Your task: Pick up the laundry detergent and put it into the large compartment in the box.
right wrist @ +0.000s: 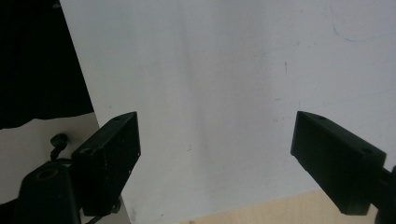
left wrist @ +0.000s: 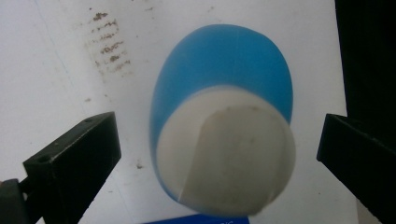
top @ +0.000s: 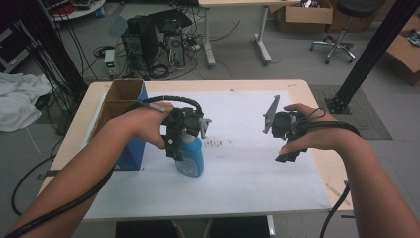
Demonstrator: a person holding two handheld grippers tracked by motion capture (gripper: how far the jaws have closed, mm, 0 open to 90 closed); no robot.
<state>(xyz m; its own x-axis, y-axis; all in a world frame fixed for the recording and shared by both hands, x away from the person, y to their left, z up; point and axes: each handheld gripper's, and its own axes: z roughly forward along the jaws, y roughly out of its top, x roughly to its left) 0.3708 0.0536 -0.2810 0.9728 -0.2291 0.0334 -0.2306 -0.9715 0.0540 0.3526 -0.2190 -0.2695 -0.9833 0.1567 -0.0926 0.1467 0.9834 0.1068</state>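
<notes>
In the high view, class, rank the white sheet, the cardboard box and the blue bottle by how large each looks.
1. White sheet, covering most of the table.
2. Cardboard box, partly hidden by the left forearm.
3. Blue bottle, below the left gripper, its top hidden.
Box over bottle is fairly sure.

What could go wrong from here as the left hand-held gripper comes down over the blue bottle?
1. The left hand-held gripper is open with its jaws standing clear on either side of the blue bottle; closing off-centre on the rounded body could tip it.
2. The bottle stands close beside the cardboard box, so a knock might push it against the box.
3. It could smear the brown stains on the white sheet.
</notes>
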